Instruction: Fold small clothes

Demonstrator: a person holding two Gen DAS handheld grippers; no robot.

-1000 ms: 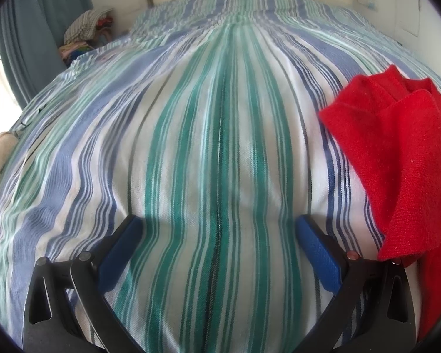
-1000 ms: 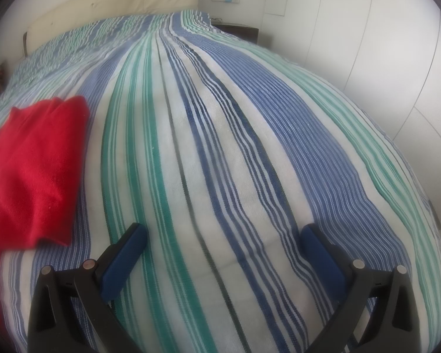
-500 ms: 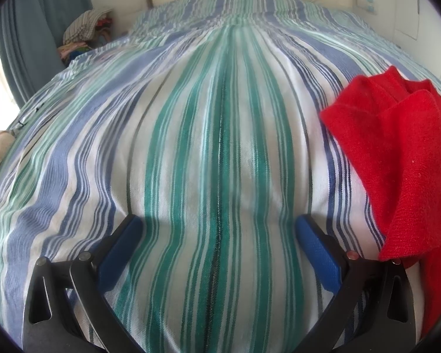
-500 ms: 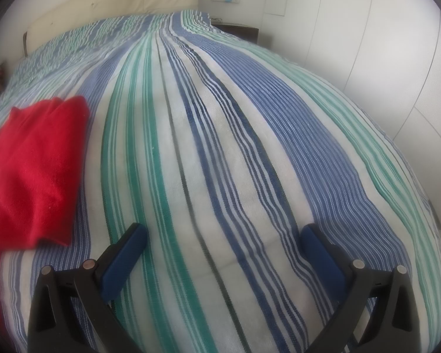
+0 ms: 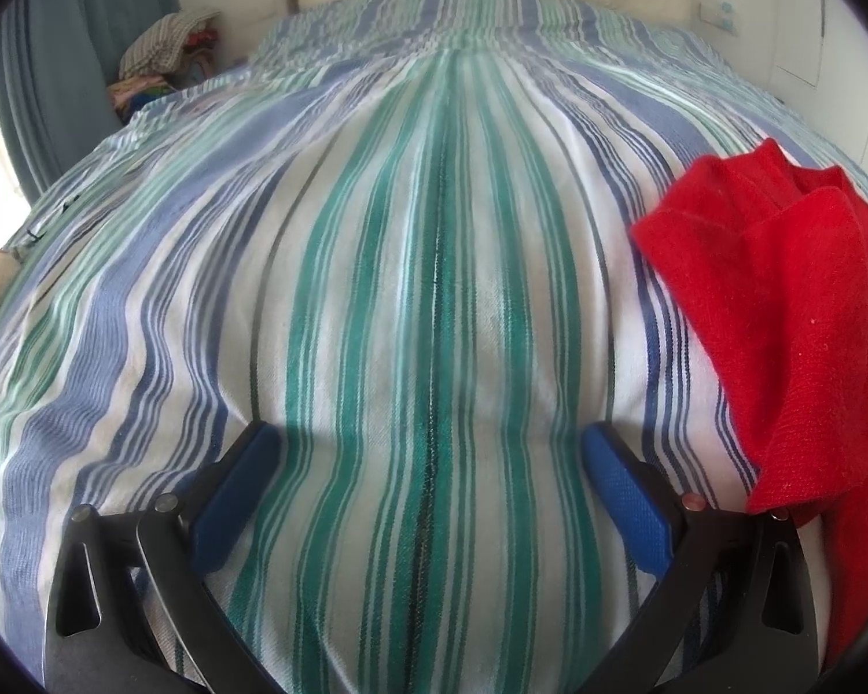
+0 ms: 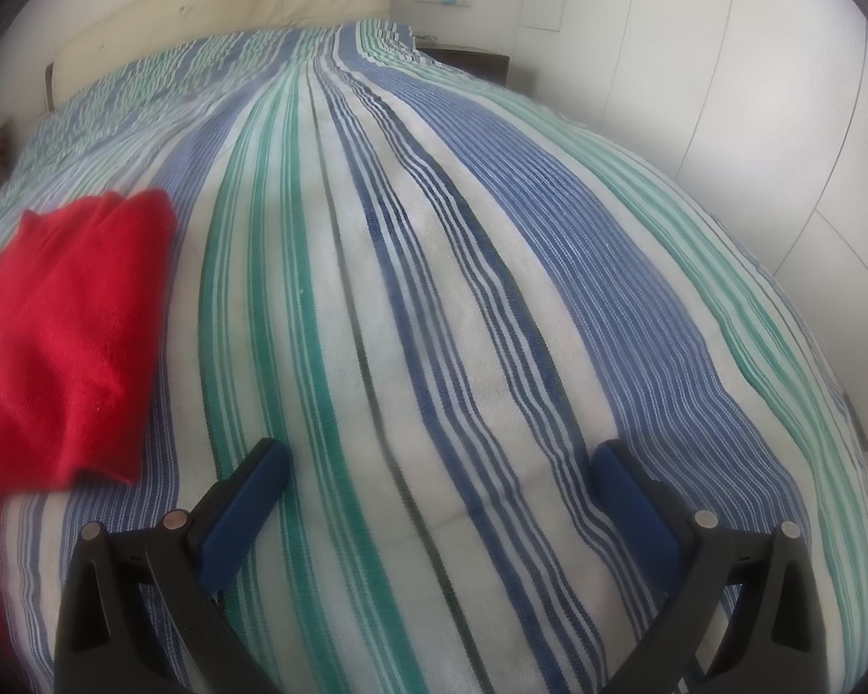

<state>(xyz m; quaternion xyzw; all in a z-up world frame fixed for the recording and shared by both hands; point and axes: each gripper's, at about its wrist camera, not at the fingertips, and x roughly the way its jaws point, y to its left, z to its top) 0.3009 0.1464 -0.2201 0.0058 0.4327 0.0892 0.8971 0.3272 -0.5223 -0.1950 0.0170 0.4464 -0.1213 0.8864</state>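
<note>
Left gripper (image 5: 434,451): held low over the striped bedspread (image 5: 376,289), its blue-padded fingers (image 5: 234,497) spread wide with only bare cloth seen between them; nothing is gripped.

Right gripper (image 6: 440,462): likewise spread wide above the bedspread, blue pads (image 6: 636,506) well apart, nothing held between them.

Red garment (image 5: 781,318): laid on the bedspread to the right of the left gripper, folded over on itself with a bunched upper edge; its lower corner is seen just beside the right-hand finger of that gripper (whether cloth and finger touch cannot be told). In the right wrist view the same garment (image 6: 58,347) is found at the left edge, lying flat and clear of the right gripper's fingers, so it sits between the two grippers.

Bedspread: white with green and blue stripes, pulled mostly smooth, with light ripples near the left gripper.

Headboard (image 6: 220,11): cream, padded, set at the far end of the bed.

Curtain (image 5: 81,58): blue-grey, hung at the far left.

Clothes pile (image 5: 162,58): heaped beside the curtain, its contents too small to be made out.

Wardrobe doors (image 6: 752,87): white, lined along the right of the bed.
</note>
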